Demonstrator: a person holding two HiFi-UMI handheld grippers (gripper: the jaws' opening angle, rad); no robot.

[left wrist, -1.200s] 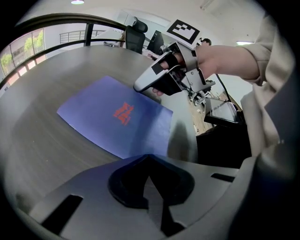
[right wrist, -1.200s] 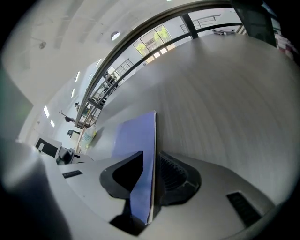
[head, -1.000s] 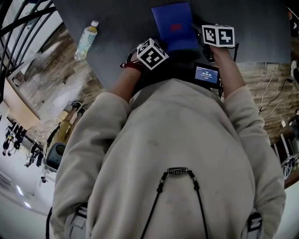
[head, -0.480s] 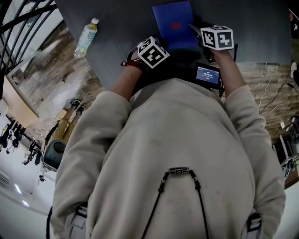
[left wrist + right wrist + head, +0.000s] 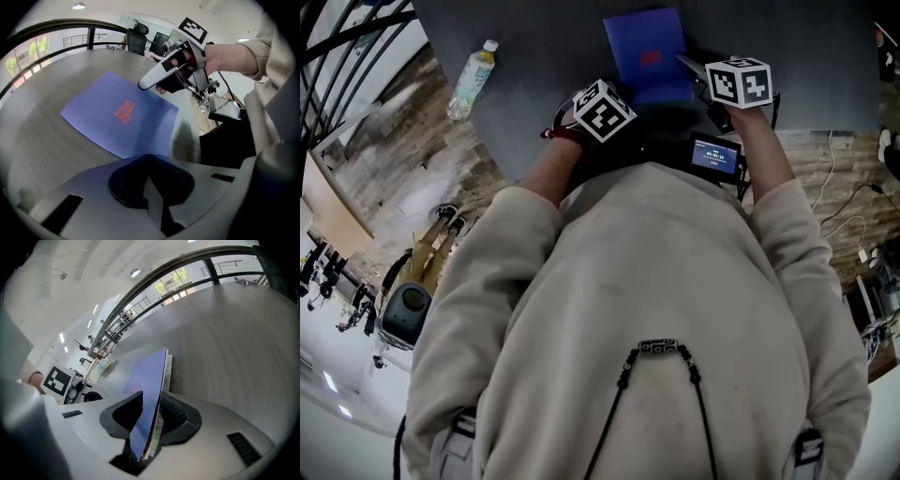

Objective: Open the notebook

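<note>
notebook (image 5: pixel 645 53), blue with red mark on cover, lies on grey table (image 5: pixel 544 56) ahead of person. left gripper (image 5: pixel 603 110) just beside its near left corner, right gripper (image 5: pixel 698 70) at its right edge. plastic bottle (image 5: pixel 473 80) lies well off to the left on the table. small lit screen (image 5: pixel 715 154) under right forearm.

left gripper view: jaws closed together, nothing between them, tips just short of notebook's near edge; notebook looks flat on table, right gripper reaching onto its far side.

right gripper view: jaws pinched onto notebook's edge, blue cover and some pale page edges between the pads (image 5: pixel 174 411); whether the whole book is caught, can't tell.
</note>
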